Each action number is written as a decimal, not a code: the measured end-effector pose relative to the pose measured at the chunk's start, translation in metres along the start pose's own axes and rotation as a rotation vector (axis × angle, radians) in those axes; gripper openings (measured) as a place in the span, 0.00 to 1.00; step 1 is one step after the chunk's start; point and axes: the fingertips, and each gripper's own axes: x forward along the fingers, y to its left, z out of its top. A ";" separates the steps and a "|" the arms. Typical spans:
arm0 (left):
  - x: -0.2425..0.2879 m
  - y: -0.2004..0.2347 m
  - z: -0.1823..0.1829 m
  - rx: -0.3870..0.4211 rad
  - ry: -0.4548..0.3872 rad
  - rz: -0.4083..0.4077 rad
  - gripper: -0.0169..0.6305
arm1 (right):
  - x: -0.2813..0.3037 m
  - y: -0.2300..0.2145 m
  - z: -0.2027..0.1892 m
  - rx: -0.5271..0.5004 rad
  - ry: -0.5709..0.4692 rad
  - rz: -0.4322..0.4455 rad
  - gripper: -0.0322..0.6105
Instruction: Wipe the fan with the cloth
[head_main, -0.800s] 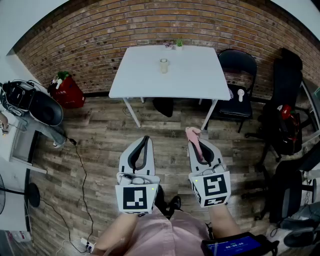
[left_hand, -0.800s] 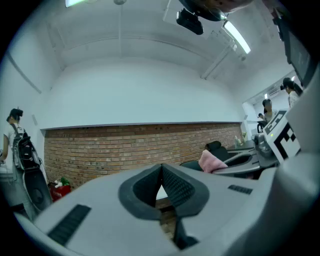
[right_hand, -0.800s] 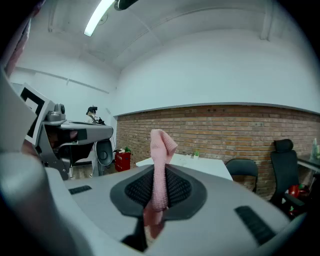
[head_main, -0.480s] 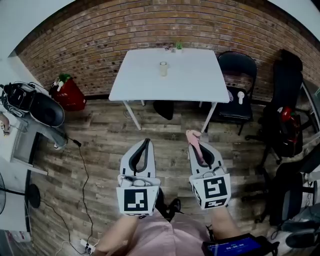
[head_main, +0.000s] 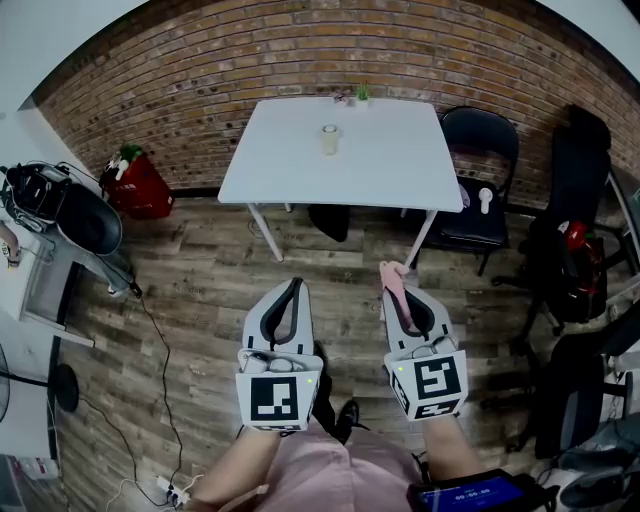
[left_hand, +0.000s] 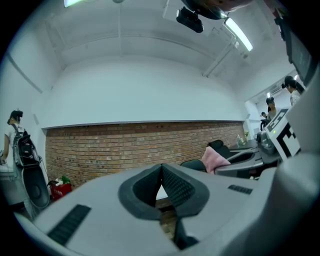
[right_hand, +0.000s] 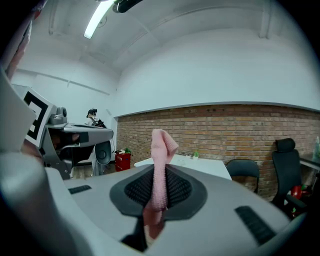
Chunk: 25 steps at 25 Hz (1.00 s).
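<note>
My right gripper (head_main: 392, 275) is shut on a pink cloth (head_main: 391, 280), which sticks up past the jaw tips; the right gripper view shows the cloth (right_hand: 161, 165) pinched between the ribbed pads (right_hand: 180, 187). Beside it on the left, my left gripper (head_main: 293, 287) is shut with nothing in it, as the left gripper view (left_hand: 161, 169) also shows. Both are held level over the wooden floor, short of the white table (head_main: 380, 160). A small white object that looks like a hand fan (head_main: 485, 196) lies on the black chair (head_main: 478, 140) right of the table.
A glass jar (head_main: 330, 138) and a small plant (head_main: 361, 93) stand on the table, with a brick wall behind. Black office chairs (head_main: 575, 230) crowd the right side. A red bag (head_main: 133, 185), a desk with gear (head_main: 50, 290) and a floor cable (head_main: 160, 340) are on the left.
Both grippers have drifted slightly down and to the right in the head view. The right one still holds the cloth and the left stays shut.
</note>
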 end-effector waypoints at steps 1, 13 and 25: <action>0.005 0.002 -0.002 -0.005 0.000 0.004 0.04 | 0.004 -0.002 -0.002 0.002 0.006 0.001 0.11; 0.122 0.078 -0.045 -0.060 0.041 0.013 0.04 | 0.143 -0.024 -0.011 0.010 0.074 0.021 0.11; 0.260 0.157 -0.034 -0.013 0.007 -0.057 0.04 | 0.279 -0.067 0.037 0.023 0.048 -0.072 0.11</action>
